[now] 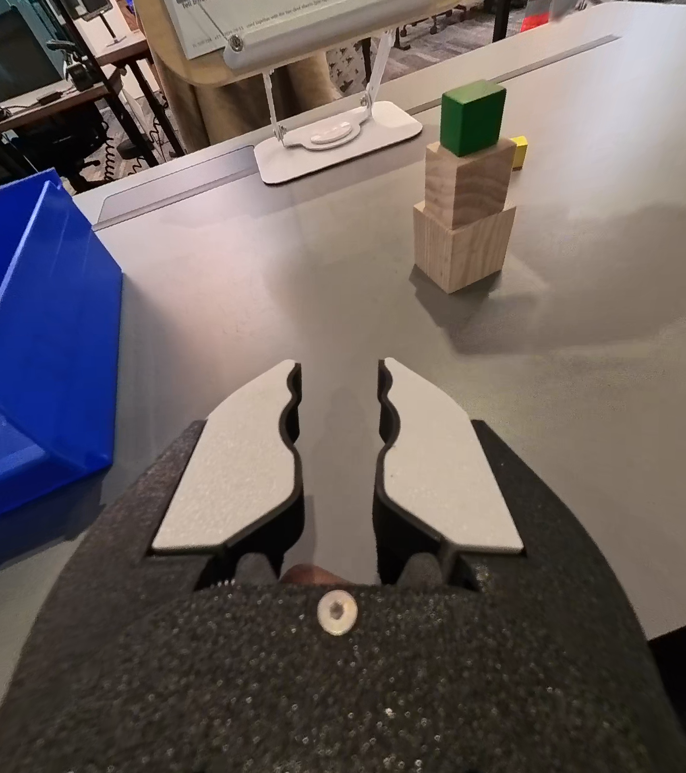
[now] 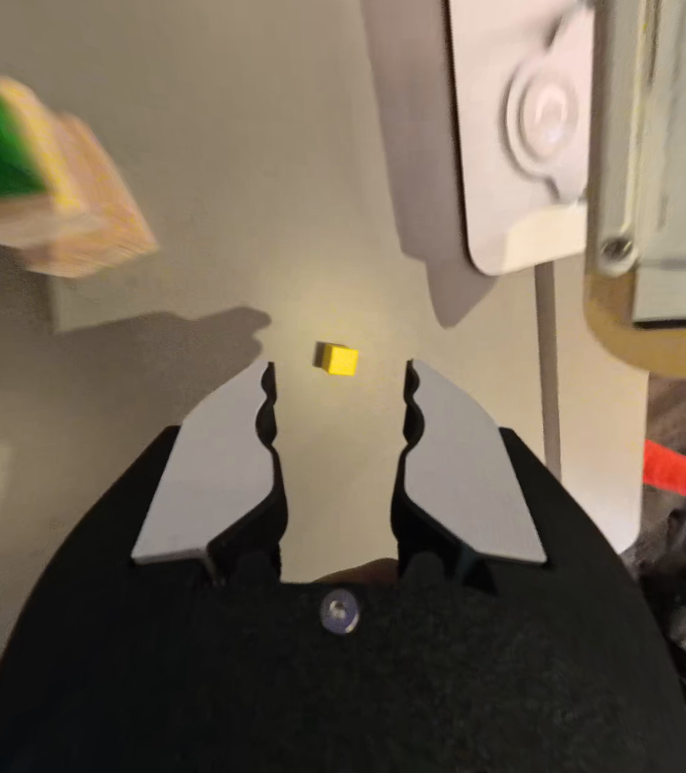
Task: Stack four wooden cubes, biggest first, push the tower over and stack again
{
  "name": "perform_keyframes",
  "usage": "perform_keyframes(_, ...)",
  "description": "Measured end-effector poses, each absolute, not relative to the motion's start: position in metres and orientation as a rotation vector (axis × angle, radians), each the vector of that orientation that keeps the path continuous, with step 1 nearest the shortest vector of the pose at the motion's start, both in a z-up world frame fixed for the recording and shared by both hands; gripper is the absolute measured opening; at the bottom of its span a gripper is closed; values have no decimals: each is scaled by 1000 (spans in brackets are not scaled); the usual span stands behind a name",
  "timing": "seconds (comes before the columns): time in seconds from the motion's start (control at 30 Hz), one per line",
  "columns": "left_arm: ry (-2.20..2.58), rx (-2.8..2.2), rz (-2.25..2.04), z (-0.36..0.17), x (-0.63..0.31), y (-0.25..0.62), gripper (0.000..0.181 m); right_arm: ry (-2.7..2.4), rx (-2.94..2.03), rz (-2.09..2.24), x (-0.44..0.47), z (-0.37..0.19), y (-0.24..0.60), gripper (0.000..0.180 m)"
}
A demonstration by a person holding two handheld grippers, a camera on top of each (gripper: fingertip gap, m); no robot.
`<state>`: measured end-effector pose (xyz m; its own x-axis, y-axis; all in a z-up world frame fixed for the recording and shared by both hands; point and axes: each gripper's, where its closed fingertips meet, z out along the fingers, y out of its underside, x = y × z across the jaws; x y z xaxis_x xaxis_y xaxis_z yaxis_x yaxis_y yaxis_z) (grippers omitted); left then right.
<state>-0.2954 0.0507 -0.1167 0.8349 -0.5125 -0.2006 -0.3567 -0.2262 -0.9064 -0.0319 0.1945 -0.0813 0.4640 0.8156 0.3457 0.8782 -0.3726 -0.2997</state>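
A tower of three cubes stands on the grey table [image 1: 249,293]: a large pale wooden cube [image 1: 462,247] at the bottom, a smaller wooden cube [image 1: 468,184] on it, a green cube [image 1: 473,119] on top. A small yellow cube [image 1: 519,151] lies on the table behind the tower. My left gripper [image 1: 339,366] is open and empty, well short of the tower and to its left. In the right wrist view, my right gripper [image 2: 339,368] is open and empty above the yellow cube [image 2: 337,359], which lies just past the fingertips. The blurred tower [image 2: 40,175] is at the upper left.
A blue bin [image 1: 40,334] with wooden blocks inside stands at the left. A white stand base [image 1: 341,142] sits at the back of the table; it also shows in the right wrist view [image 2: 529,138]. The table's far edge is behind it. The gap from one gripper's tips to the other's is roughly 30 cm. To reach the yellow cube [image 2: 337,359] in a straight line is about 10 cm for my right fingers, about 35 cm for my left.
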Motion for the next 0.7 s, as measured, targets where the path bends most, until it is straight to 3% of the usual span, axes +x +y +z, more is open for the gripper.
perform_keyframes(0.13,656,-1852,-177,-119,-295,52,35,-1322,-2384,-115,2,-144,212,57)
perform_keyframes(0.33,651,-1868,-183,-123,-296,54,35,-1255,-2426,101,-1,-168,219,54)
perform_keyframes(0.43,656,-1872,-181,-125,-296,55,35,-1327,-2455,60,1,-178,216,29)
perform_keyframes(0.47,658,-1873,-181,-125,-295,55,35,-1338,-2440,44,-1,-177,218,21)
perform_keyframes(0.7,658,-1864,-180,-123,-295,53,35,-1446,-2173,16,-65,-88,198,21)
